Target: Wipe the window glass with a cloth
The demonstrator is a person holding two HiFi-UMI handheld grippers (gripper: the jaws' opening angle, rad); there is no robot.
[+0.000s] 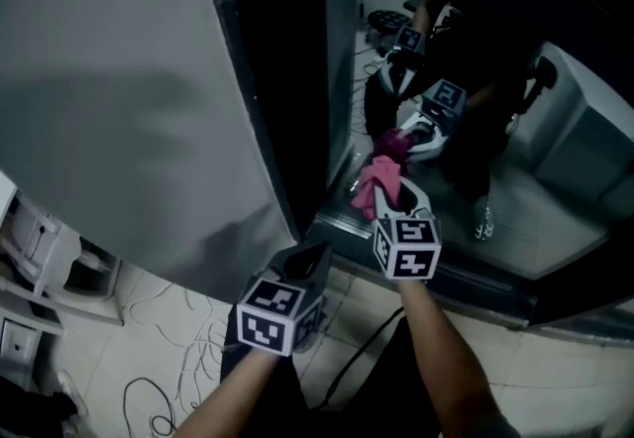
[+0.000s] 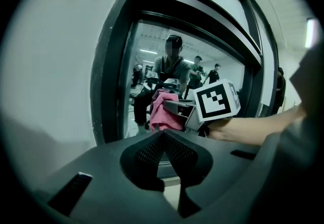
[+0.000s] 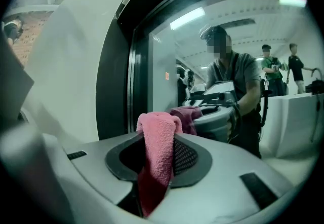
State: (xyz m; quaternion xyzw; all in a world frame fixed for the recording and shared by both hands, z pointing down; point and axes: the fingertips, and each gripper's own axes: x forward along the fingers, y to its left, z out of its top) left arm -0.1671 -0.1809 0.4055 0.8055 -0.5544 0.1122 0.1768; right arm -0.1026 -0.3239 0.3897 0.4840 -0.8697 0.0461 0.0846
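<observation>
Right gripper clamps a pink cloth against the window glass ahead for wiping; the empty left gripper waits alongside, jaws together.

Pink cloth; black window frame; grey wall.

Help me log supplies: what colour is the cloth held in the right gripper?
The cloth is pink, clearest in the right gripper view.
</observation>
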